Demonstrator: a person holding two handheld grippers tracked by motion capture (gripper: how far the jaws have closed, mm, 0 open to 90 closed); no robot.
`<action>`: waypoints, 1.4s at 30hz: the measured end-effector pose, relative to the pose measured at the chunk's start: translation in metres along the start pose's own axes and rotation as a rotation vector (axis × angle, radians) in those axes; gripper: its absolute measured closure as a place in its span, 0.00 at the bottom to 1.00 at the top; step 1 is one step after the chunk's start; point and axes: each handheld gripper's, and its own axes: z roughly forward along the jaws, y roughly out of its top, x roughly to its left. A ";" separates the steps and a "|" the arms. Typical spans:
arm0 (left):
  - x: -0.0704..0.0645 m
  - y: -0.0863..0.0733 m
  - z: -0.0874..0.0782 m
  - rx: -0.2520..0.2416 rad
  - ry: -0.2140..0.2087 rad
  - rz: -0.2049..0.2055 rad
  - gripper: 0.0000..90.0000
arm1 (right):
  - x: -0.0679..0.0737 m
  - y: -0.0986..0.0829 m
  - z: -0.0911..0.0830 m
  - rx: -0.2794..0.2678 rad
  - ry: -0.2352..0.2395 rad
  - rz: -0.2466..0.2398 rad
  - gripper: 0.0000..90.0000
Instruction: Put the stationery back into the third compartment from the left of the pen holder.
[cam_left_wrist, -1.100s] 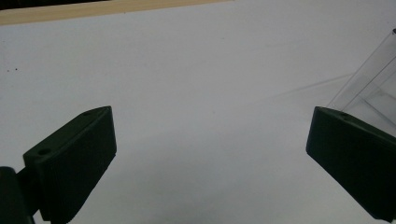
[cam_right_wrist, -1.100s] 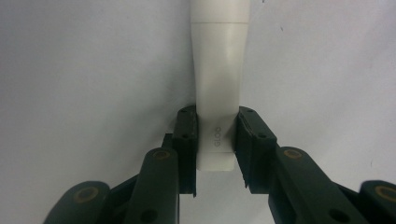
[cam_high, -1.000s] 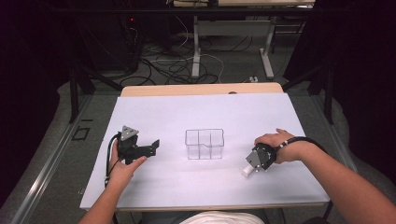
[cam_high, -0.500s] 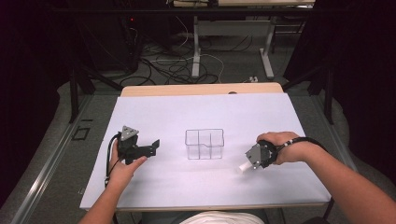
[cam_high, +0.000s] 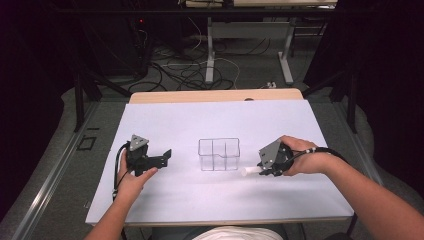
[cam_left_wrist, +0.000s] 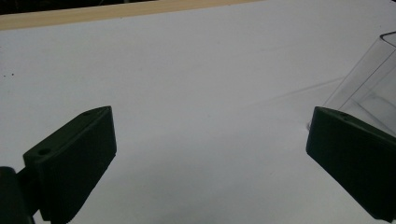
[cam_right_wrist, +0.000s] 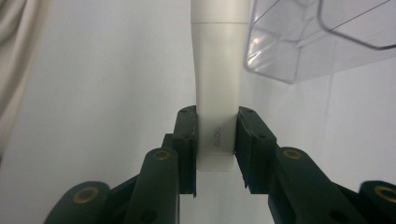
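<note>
Two tongs on the bench, right tongs (cam_right_wrist: 215, 135) grasping white tube (cam_right_wrist: 217, 88) beside clear box (cam_high: 219, 154), left tongs (cam_left_wrist: 210, 154) released.

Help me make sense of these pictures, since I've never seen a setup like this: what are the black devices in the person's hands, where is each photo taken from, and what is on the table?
A person sits at a table covered in white and holds a hand-operated two-jaw gripper in each hand. The high view looks down from above the person's side. There the left gripper rests on the table with nothing in it, and the right gripper holds a white tube lying nearly level, its free end towards a clear plastic organiser with compartments in the middle of the table.

The other two pictures come from small cameras riding on the grippers. The left gripper view shows its two black jaws wide apart over bare table, with a corner of the organiser at the right. The right gripper view shows its jaws clamped on the tube, beside the organiser.
</note>
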 end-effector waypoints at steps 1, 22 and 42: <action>-0.001 0.000 0.000 -0.004 -0.004 -0.007 0.02 | 0.000 0.002 -0.002 -0.016 -0.006 0.031 0.79; -0.026 0.024 -0.021 -0.103 -0.127 -0.014 0.08 | -0.003 0.024 -0.007 -0.437 -0.159 0.480 0.79; -0.078 0.047 -0.036 -0.112 -0.270 -0.020 0.28 | 0.016 0.044 0.014 -0.591 -0.363 0.667 0.79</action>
